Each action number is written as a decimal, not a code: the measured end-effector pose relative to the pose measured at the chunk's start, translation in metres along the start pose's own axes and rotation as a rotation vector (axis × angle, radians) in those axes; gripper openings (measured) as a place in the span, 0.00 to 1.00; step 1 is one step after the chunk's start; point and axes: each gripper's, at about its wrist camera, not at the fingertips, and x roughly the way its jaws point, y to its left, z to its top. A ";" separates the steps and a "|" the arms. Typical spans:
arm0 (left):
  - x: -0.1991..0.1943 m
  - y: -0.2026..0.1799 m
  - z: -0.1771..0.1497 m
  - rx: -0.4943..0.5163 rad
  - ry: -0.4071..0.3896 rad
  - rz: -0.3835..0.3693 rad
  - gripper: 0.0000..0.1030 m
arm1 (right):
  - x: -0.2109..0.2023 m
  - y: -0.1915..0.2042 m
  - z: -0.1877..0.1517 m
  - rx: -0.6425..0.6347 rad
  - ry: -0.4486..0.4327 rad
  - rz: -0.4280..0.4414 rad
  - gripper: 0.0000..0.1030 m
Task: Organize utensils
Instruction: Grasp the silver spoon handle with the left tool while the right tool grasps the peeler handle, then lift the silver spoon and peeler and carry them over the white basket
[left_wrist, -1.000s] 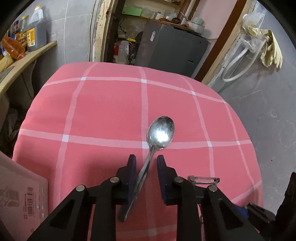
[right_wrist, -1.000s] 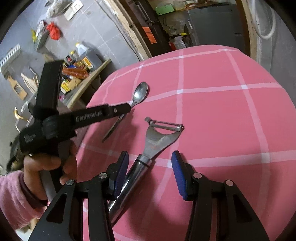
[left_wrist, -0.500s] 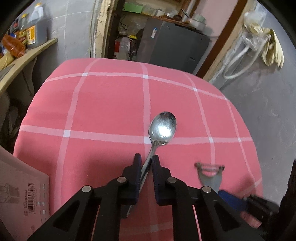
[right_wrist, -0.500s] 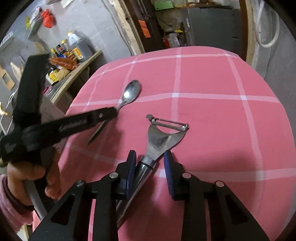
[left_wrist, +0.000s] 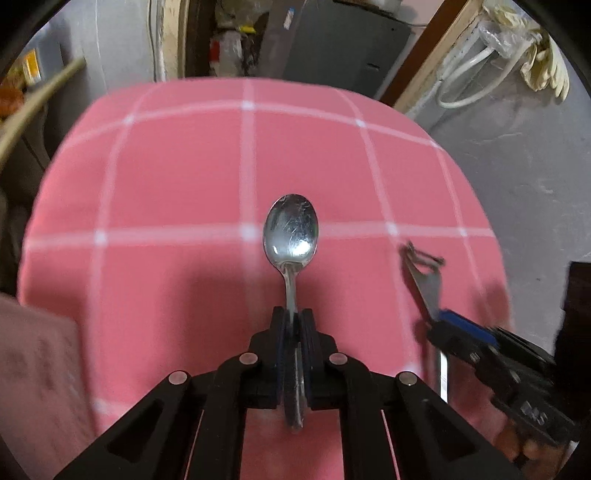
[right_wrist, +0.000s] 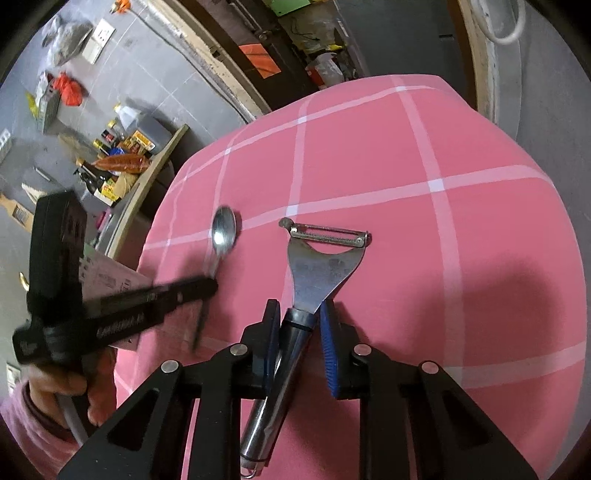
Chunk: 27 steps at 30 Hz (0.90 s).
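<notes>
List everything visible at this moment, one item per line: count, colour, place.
spoon: 1, silver, handle clamped in the left jaws
peeler: 1, steel, handle between the right jaws
tablecloth: 1, pink with white grid, covering the table
bottles and packets: several, mixed colours, on a shelf left of the table
rubber gloves: pale yellow, hanging on the wall
left gripper: 1, black, shut on spoon
right gripper: 1, black with blue pads, shut on peeler
</notes>
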 end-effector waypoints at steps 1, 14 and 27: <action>0.000 -0.001 -0.003 -0.010 0.009 -0.026 0.07 | 0.000 -0.001 0.000 0.005 0.001 0.003 0.19; -0.001 0.027 0.008 -0.156 -0.027 -0.120 0.08 | 0.018 -0.002 0.007 0.015 0.041 0.054 0.21; 0.011 0.018 0.025 -0.167 -0.102 -0.115 0.09 | 0.030 -0.015 0.026 0.089 -0.002 0.120 0.22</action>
